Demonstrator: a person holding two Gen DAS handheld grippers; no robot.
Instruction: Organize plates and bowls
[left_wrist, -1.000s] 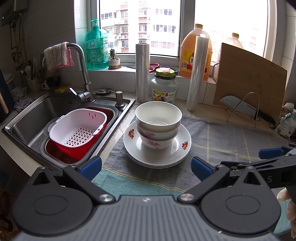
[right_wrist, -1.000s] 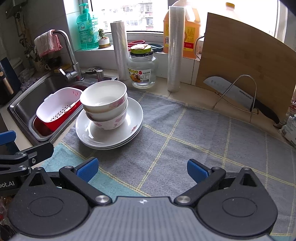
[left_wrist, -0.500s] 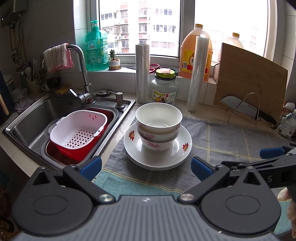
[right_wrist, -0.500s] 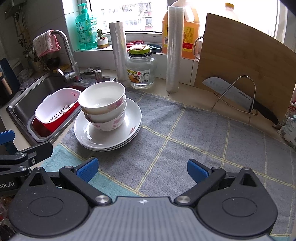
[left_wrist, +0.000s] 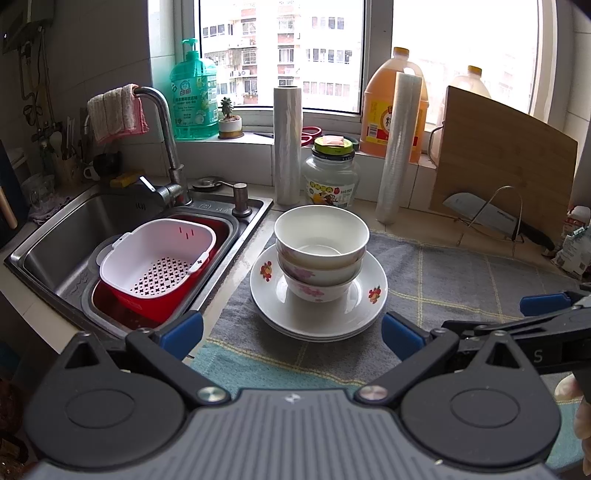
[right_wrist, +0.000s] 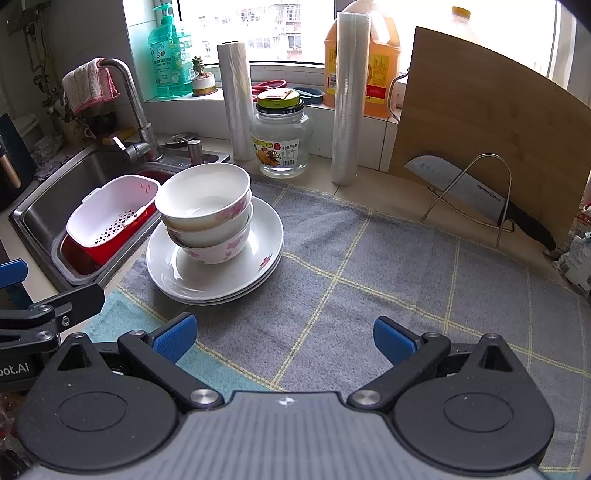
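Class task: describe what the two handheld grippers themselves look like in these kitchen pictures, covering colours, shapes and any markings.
Both the left gripper and the right gripper are black, with two angular arms ending in blue pads. Each body has two round discs beside a grey ribbed centre plate carrying a small white logo, with silver pivot bolts. Seen side-on, the left gripper shows white lettering ending ".AI"; the right shows an "S". No sleeves are visible.

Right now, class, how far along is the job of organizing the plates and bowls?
Done: the bowls are nested and sit on the stacked plates on the grey cloth beside the sink. In hand: nothing; the left gripper and right gripper are both open and empty, short of the stack. Left: possibly moving the stack somewhere; no destination is evident.
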